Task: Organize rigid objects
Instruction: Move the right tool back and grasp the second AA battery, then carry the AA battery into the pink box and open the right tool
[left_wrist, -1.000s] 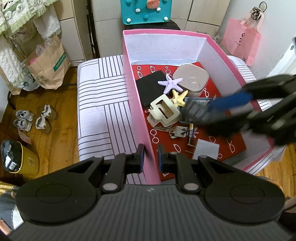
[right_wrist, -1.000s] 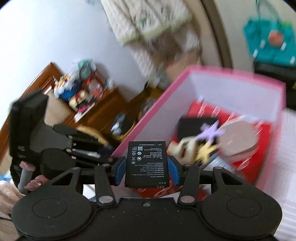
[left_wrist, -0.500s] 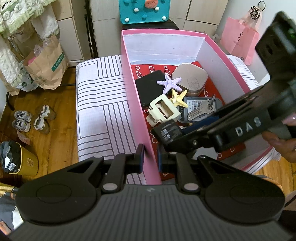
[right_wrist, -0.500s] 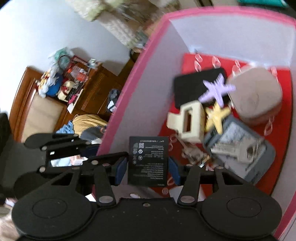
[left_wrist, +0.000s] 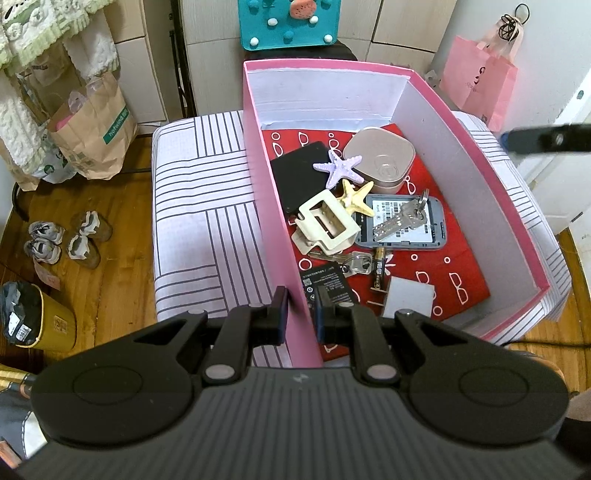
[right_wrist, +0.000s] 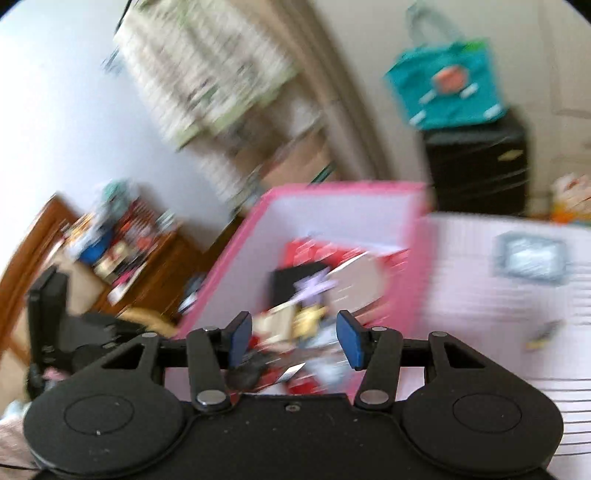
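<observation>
Battery in the box, right gripper (right_wrist: 295, 338) free and clear of it

Left gripper (left_wrist: 300, 314) is pinched tight on the near left wall of the pink box (left_wrist: 476, 155), one pad outside and one inside, pinning it on the striped cushion (left_wrist: 199, 206). The black battery (left_wrist: 327, 282) lies flat on the red lining just inside that wall, right by the inner pad, below the cream hair clip (left_wrist: 327, 225) and beside the keys. Right gripper's jaws stand about half open with nothing between them. By my reading that drop is finished and the fetch begins: a blurred grey frame-like piece (right_wrist: 530, 256) sits on the cushion outside the box, well apart, and looks like the next pick. That calls for a swing over it, then jaws down around its edges.
</observation>
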